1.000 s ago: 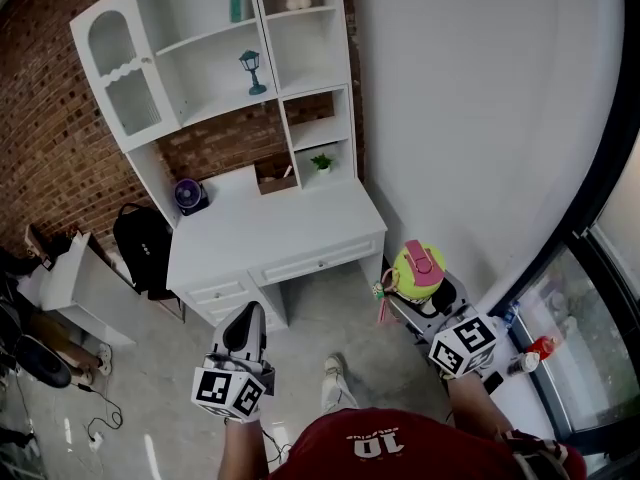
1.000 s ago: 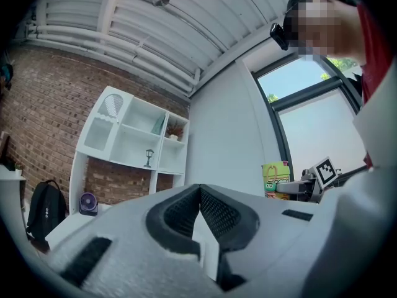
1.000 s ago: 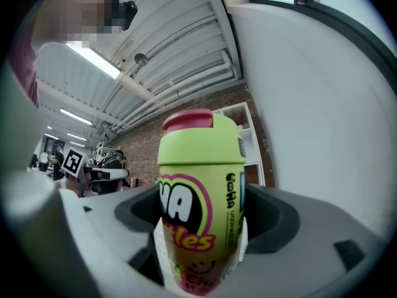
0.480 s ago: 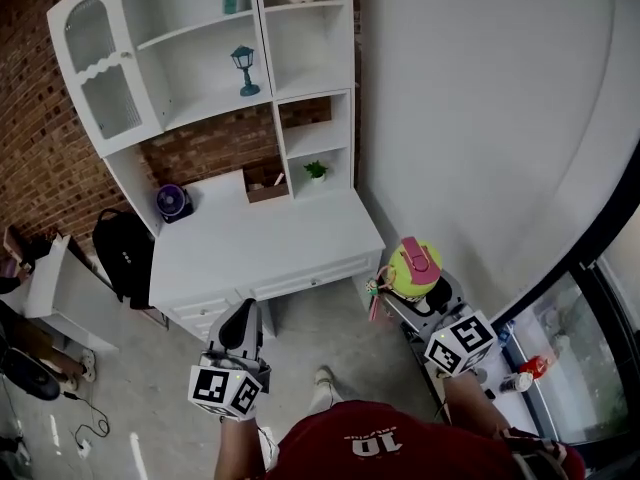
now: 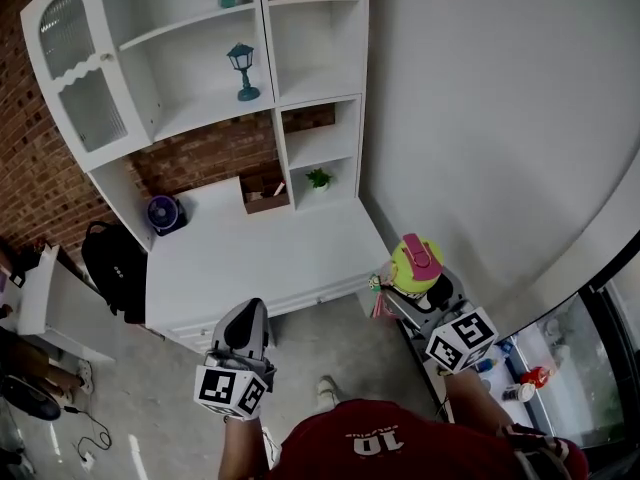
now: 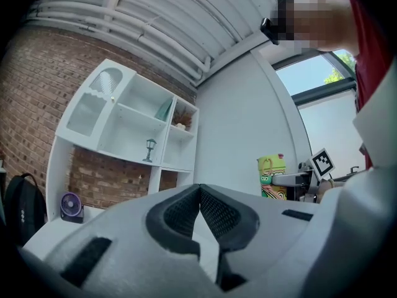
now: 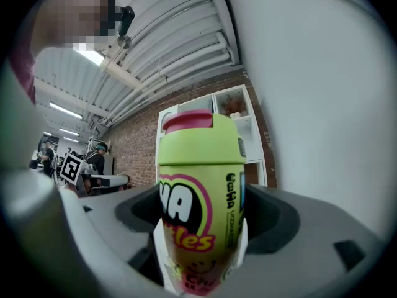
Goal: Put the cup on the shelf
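Cup [image 7: 198,197]: lime green, pink lid, upright. The right gripper [image 7: 201,247] pinches it low on the body, one jaw on each side, and the lid and upper half stand free above the jaws. We see no slip or tilt in the right gripper view.

Position, from the head view: the cup is carried in the air at the person's right, in front of the plain white wall and just off the right end of the white desk [image 5: 260,248]. It is well apart from the shelf [image 5: 310,86], which rises above the desk against the brick.

Left gripper [image 6: 200,197]: jaws pressed together with nothing between them, held low over the floor in front of the desk. It has no part in the carry.

Shelf contents, as far as we can make out:
- A small teal lantern [image 5: 241,68] stands on the wide board.
- A little green plant [image 5: 319,178] sits in the lowest right compartment.
- The right compartment above the plant looks bare.

Elsewhere, a purple fan [image 5: 161,213] sits on the desktop at the left.

Progress, in our judgement:
- Done: the grasp looks secure.
- Left: closing the rest of the gap, reaching up into a free compartment, setting the cup down upright, releasing, and withdrawing.
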A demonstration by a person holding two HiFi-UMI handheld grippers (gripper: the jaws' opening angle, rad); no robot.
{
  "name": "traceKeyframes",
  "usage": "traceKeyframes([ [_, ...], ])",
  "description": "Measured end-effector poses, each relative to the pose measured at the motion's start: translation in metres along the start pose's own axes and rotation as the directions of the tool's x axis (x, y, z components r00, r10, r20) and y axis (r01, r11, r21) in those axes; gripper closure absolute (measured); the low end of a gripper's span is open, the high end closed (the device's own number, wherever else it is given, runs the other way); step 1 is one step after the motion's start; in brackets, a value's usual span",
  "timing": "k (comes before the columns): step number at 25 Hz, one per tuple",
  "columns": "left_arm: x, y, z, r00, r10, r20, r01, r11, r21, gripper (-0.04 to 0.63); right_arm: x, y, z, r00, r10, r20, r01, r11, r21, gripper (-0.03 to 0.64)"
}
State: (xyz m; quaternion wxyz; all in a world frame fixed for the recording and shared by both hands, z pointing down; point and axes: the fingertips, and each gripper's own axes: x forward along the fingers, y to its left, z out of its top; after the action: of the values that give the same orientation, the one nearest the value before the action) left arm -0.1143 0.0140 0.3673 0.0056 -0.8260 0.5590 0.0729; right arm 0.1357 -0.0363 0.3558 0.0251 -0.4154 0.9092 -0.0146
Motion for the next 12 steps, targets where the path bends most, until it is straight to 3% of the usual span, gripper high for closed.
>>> traceKeyframes([
  [12,0.066,0.070,0.003,0.997,-0.074,0.001,0.073,0.996,0.045,0.591,0.104,-0.012,0.004,1.000,-0.019,0.011,0.019,1.000,-0.002,0.229],
])
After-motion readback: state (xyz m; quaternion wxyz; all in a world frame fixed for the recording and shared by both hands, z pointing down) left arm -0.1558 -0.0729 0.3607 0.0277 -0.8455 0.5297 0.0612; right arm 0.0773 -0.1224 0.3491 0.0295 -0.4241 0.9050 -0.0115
